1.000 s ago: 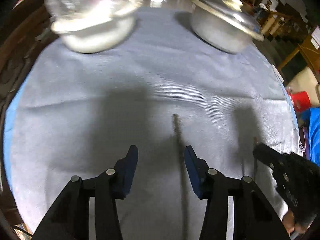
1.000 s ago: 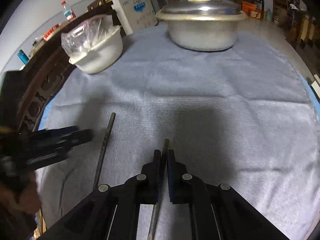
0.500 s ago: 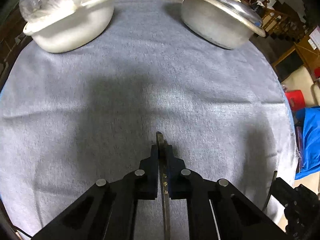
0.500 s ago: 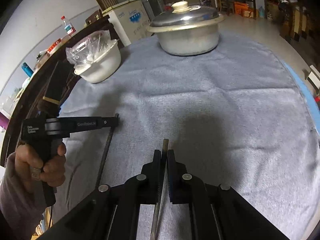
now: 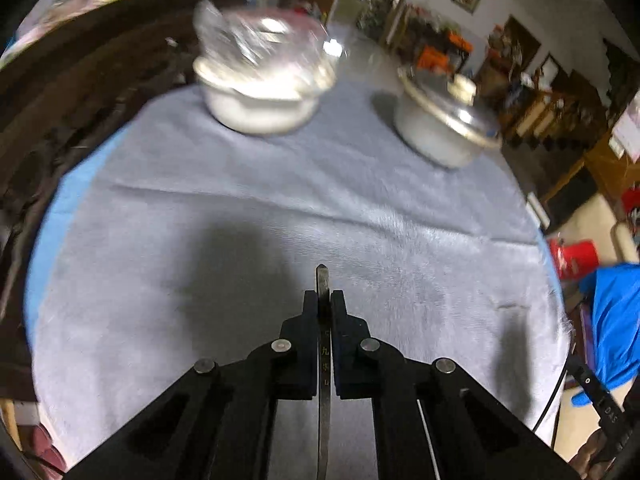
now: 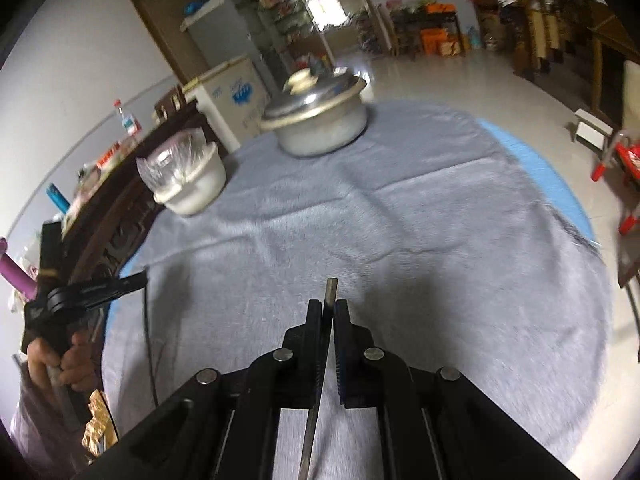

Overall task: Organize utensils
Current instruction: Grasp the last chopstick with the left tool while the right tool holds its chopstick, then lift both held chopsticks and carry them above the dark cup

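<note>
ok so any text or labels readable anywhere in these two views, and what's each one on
"九": one of several small characters engraved on the chopstick clamped in the left gripper; the others are too small to read.
"DAS": partial print on the right gripper, seen at the left view's edge.
Blue logo on the white chest freezer: blurred, unreadable.
Label on the bottle: too small.
Print on the left gripper's body in the right view: blurred.

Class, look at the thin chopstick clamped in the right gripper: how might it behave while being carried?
The chopstick looks straight and unbent, so probably stiff. It is thin, so likely light. Pinched near one end by the right gripper, its long free end may swing or pivot.
</note>
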A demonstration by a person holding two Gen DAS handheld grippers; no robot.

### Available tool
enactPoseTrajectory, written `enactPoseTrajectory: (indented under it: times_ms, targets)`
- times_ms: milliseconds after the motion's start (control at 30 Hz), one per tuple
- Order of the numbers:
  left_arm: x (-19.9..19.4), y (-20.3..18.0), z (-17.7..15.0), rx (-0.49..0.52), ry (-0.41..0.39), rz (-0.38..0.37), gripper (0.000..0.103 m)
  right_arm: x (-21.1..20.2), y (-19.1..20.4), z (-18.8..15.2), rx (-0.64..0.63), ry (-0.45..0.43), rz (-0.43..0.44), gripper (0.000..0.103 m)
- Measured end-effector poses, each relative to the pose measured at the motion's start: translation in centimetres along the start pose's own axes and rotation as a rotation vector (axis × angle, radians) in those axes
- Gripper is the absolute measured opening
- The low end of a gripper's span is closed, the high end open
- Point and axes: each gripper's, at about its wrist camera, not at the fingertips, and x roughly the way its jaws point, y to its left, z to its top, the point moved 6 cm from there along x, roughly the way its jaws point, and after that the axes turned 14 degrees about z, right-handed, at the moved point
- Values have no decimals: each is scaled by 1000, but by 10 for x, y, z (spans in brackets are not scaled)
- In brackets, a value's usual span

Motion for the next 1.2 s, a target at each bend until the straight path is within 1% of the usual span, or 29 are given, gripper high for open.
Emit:
enactPoseTrajectory:
  times_ms: [67,200,333,400,533,667,733,900,1067,1200]
  targets:
    - [-21,13,-2,-32,-43,0,6,-18,2,-4,9,-39,3,6]
    - [-75,38,-17,-80,-156,-3,5,-55,9,-14,4,-113,-6,6]
    - [-117,47,-39,-89,-248,-16,5,-87,21,-26,-9,-183,-3,6]
    - [-130,48,-50,-93,-273,-22,5,-99,29,-32,-17,-217,-3,6]
    - [-151,47,-74,-96,-305,-37,5,-121,46,-43,-41,-280,7,6]
    - [-168,43,-91,-89,-310,-59,5,-135,65,-51,-80,-309,16,6]
    - [-176,40,-97,-83,-316,-66,5,-142,76,-54,-112,-326,12,6]
    - [-195,34,-110,-73,-337,-93,5,-157,100,-66,-158,-355,35,6]
    - [-211,27,-122,-57,-364,-101,5,-165,112,-75,-179,-374,56,6]
    - [-216,24,-127,-56,-369,-107,5,-169,118,-80,-186,-381,67,6]
